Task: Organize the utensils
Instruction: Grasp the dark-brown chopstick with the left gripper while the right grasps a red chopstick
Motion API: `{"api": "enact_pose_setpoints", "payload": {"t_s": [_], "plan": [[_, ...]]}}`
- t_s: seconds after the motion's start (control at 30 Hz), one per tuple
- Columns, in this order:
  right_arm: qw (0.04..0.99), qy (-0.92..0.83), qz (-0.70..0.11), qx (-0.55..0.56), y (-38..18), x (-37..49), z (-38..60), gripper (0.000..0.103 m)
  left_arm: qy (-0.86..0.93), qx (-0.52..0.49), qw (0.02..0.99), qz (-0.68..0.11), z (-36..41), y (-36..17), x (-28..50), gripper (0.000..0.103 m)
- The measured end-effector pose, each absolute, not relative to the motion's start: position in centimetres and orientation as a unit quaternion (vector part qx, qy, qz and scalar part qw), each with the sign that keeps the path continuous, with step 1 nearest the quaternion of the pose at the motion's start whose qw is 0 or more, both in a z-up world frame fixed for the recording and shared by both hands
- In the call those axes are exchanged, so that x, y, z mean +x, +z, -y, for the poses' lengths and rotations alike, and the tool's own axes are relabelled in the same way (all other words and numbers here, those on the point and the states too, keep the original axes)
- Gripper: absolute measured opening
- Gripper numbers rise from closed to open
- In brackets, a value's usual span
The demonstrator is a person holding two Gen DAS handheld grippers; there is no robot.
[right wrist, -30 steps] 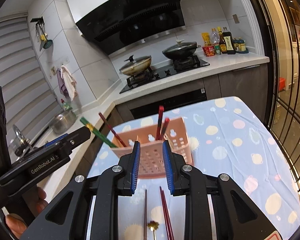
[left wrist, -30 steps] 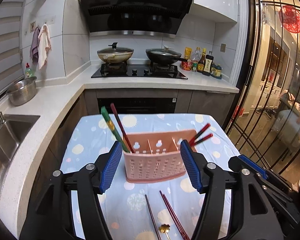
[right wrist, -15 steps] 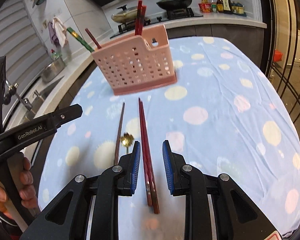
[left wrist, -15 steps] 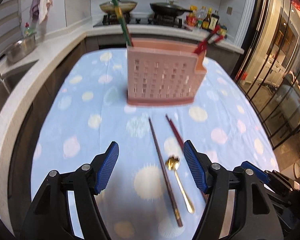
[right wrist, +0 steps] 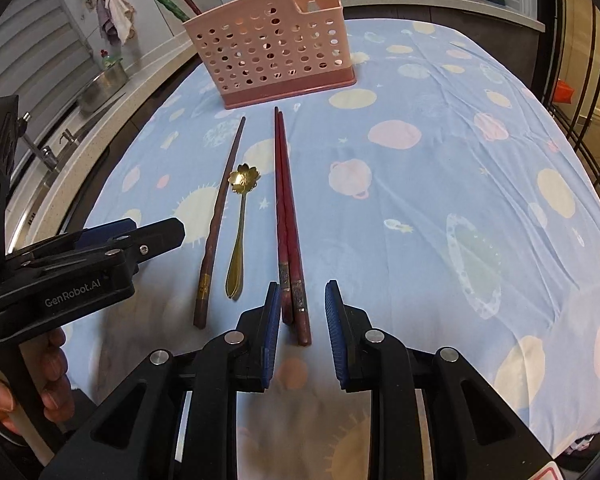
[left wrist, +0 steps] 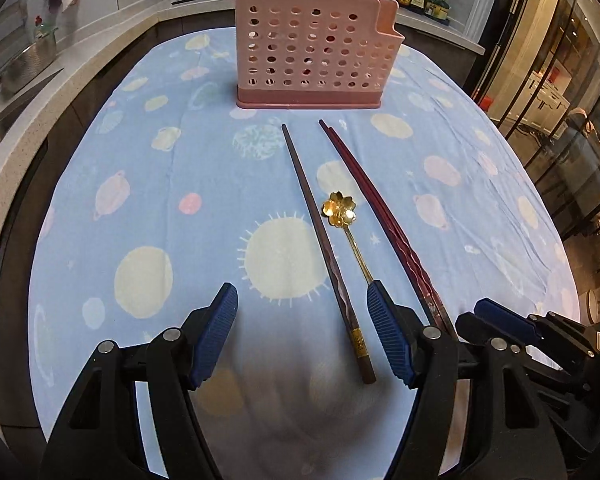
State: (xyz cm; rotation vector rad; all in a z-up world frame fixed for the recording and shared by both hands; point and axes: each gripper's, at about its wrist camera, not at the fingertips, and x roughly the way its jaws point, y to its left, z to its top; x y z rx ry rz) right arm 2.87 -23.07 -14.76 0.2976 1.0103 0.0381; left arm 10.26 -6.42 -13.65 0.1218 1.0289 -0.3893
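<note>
On blue planet-print tablecloth (right wrist: 440,184): right gripper (right wrist: 300,320) spread, straddling red chopstick pair (right wrist: 286,208) butts for pickup.
Left gripper (left wrist: 302,334) spread, empty, brackets dark brown chopstick (left wrist: 320,236); pink perforated plastic utensil holder (left wrist: 312,60) awaits.

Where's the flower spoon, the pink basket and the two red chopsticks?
flower spoon (left wrist: 339,208), left wrist view, on its gold flower bowl.
pink basket (right wrist: 272,46), right wrist view, on its holed front wall.
red chopsticks (right wrist: 284,200), right wrist view, mid-length on the pair.
</note>
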Motion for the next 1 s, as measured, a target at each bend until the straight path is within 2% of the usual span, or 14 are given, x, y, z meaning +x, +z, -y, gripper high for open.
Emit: {"api": "enact_pose_setpoints", "payload": {"t_s": [0.4,0.47,1.0], "plan": [[0.848,0.024,-0.511,0.141,-16.2,1.9,22.9,0.024,-0.189,0.074,0.839,-0.505,6.4,-15.2,9.2,0.064],[0.848,0.018,-0.510,0.147,-16.3,1.8,23.3,0.020,-0.189,0.077,0.838,-0.506,6.5,-15.3,9.2,0.064],[0.859,0.005,-0.495,0.128,-16.5,3.6,23.2,0.017,-0.192,0.076,0.833,-0.514,6.6,-16.5,9.6,0.064]]}}
